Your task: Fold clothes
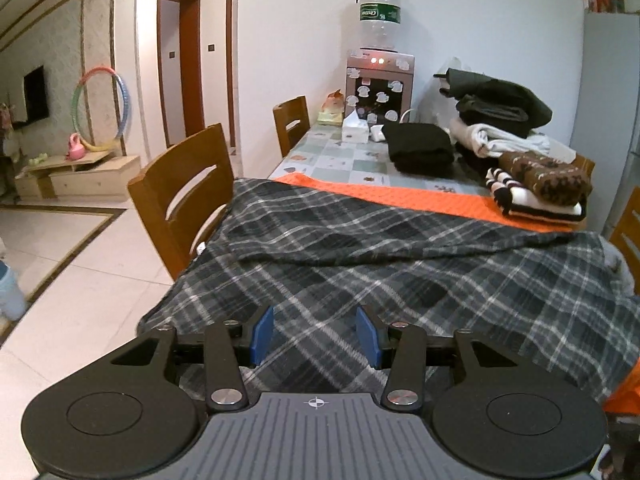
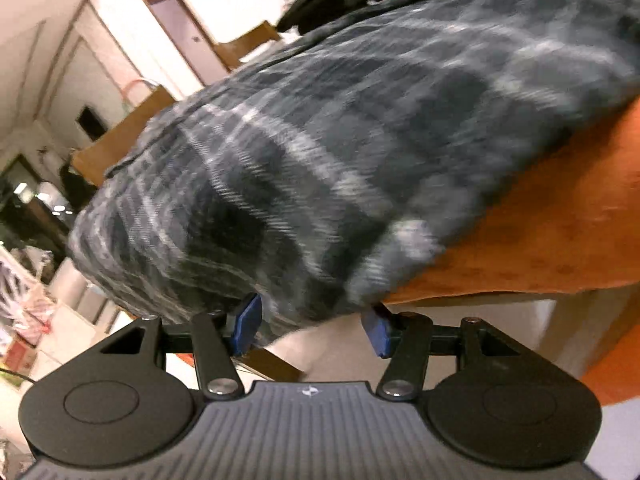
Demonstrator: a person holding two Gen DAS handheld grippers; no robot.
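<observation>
While the plaid flannel garment (image 1: 400, 264) lies spread over the near end of the dining table (image 1: 340, 160), it covers most of the orange cloth (image 1: 420, 196) under it; the orange shows only as a strip along the garment's far edge and at the near right corner. One fold ridge runs across the garment's middle. Its left edge hangs off the table side next to the nearest wooden chair (image 1: 180, 196).

Left gripper (image 1: 316, 336): just above the garment's near part, jaws apart, nothing between the blue pads (image 1: 262, 334). Released, no grasp.

Right gripper (image 2: 312, 330): at the garment's near hanging edge, view tilted and motion-blurred. Jaws apart; plaid hem overlaps the pad (image 2: 248, 322) on the left of that view, the other pad is clear of fabric. No pinch visible, so released; can't tell if the hem actually touches the pad.

Beyond the garment, far side of the table: folded black garment (image 1: 420, 146), striped black-and-white folded piece (image 1: 532, 200) with a brown patterned one (image 1: 544, 176) on top, sitting on the orange cloth's far right. Behind those, a pile of white and dark olive clothes (image 1: 500, 116). Tissue box (image 1: 355, 126) left of the black garment. Water dispenser (image 1: 380, 76) with bottle against the wall past the table's far end. Second chair (image 1: 292, 122) further along the table's left side.
</observation>
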